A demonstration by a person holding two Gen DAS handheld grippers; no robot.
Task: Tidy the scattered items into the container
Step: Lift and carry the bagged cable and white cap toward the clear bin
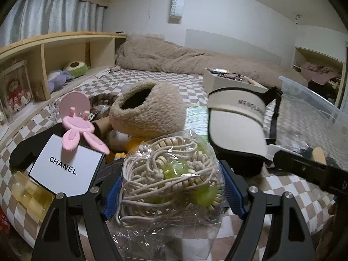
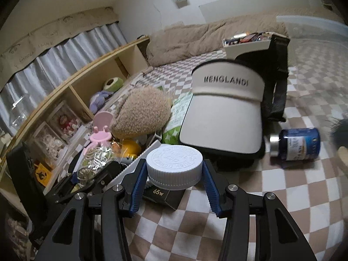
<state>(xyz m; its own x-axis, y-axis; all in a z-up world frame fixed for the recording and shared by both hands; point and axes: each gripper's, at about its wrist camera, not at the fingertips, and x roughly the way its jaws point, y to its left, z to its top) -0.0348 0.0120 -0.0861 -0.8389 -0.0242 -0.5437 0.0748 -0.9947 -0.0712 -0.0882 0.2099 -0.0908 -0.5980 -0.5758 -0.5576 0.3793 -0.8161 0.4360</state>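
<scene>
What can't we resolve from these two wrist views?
- Clear container: left wrist view, cut by the right edge; interior unseen.
- White cap: right wrist view, between the right tool fingers; whatever is under it is hidden.
- Blue jar: label print too blurred to read.
- Bag of cord in the left tool: hides the bedding below.

Open checked bedding lies bare in front of and right of the white visor, with only a blue bottle lying on its side there. To the left the way is crowded: a fuzzy slipper, a pink rabbit-shaped mirror and a Chanel card (all packed close together). A clear plastic bin borders the far right.
</scene>
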